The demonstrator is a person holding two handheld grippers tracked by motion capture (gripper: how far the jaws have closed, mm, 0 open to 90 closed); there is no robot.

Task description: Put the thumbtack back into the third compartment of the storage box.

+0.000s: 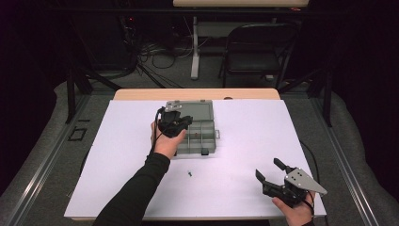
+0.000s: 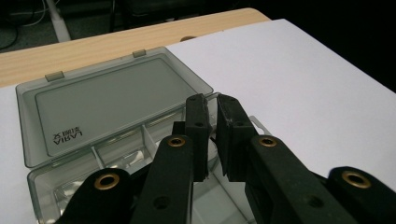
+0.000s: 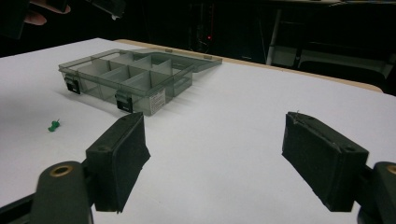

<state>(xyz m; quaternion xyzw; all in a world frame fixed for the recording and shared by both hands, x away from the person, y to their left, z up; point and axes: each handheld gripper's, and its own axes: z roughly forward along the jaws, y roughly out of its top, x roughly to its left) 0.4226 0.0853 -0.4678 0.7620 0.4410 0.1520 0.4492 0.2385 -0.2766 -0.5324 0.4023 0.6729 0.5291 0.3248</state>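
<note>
We hold the left gripper [image 2: 211,140] nearly closed over the open organiser box [image 1: 207,113], perhaps pinching something unclear; the right gripper [image 3: 219,163] waits spread, near the green pushpin [image 3: 54,125].

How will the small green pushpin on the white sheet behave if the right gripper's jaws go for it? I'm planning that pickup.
The small green pushpin looks tiny against the open right gripper, so it is probably very light and easily nudged away. It lies on its side, so it may roll in an arc. The smooth white sheet likely lets it skid.
</note>
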